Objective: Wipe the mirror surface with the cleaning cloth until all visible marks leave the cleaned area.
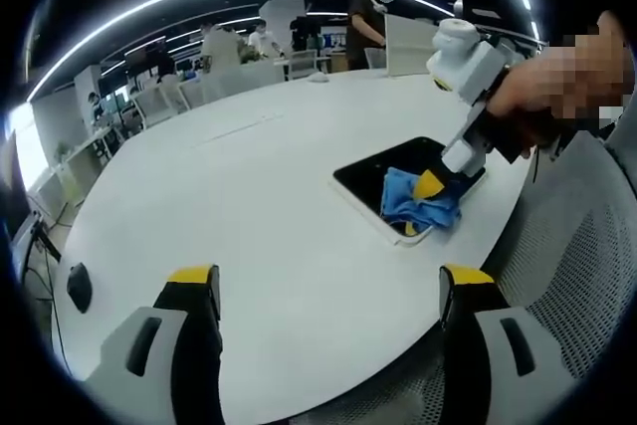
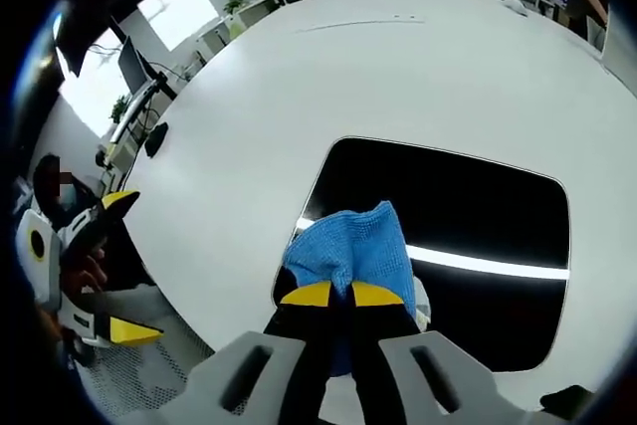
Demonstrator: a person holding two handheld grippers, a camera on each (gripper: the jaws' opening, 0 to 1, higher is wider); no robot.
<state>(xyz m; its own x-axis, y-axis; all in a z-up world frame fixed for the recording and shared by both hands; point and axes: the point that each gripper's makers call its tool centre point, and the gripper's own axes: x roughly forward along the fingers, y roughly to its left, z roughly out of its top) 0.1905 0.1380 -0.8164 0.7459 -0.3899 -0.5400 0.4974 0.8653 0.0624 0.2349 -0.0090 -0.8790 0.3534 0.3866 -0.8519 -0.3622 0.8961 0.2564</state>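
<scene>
Blue microfibre: my cloth (image 2: 354,246), bunched, clamped between my right gripper's (image 2: 341,294) yellow-tipped jaws at lower centre of the right gripper view.

Mirror (image 2: 468,201): dark, white-rimmed rectangle flat on the white table (image 2: 299,87); its long axis runs from lower left to the right of that frame. The cloth sits on the mirror's lower-left end, so the unwiped glass lies ahead and rightward of my jaws. A bright reflected strip crosses it; I cannot make out marks.

Left gripper (image 1: 328,291): jaws wide apart, empty, at the bottom of the left gripper view, well short of the mirror at centre right. My right gripper is the nearer; I judge the next stroke runs along the long axis.
</scene>
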